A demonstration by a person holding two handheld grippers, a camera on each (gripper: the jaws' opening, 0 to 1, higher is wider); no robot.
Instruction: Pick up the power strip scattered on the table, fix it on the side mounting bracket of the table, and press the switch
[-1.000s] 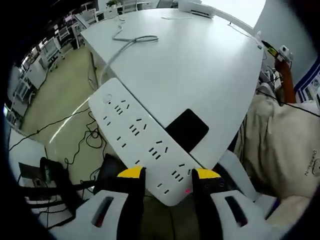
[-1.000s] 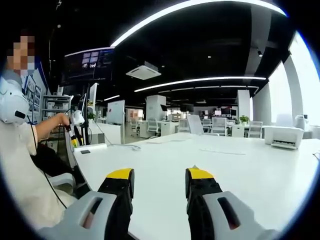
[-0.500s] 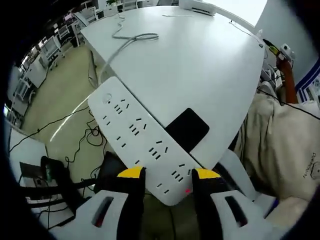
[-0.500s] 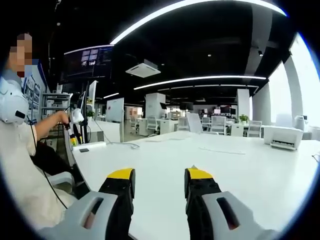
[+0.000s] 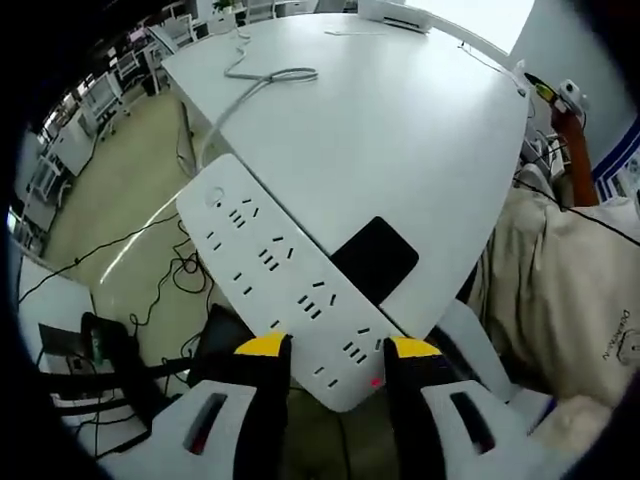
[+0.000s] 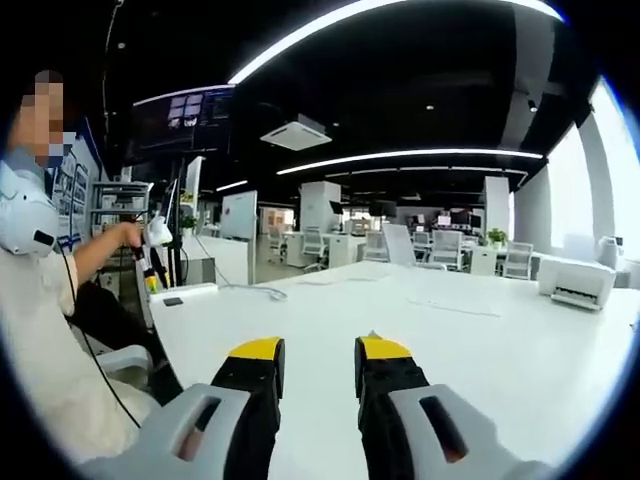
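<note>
The left gripper point(image 5: 328, 350) clasps the white power strip point(image 5: 282, 280) at the table point(image 5: 400, 130) edge. The right gripper point(image 6: 316, 352) hovers over the table, jaws parted and gripping nothing.

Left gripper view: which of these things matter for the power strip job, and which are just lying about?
For the job:
power strip, held in the left gripper
its white cable
table, edge beside the strip

Lying about:
black pad on the table
printer
floor cables
</note>
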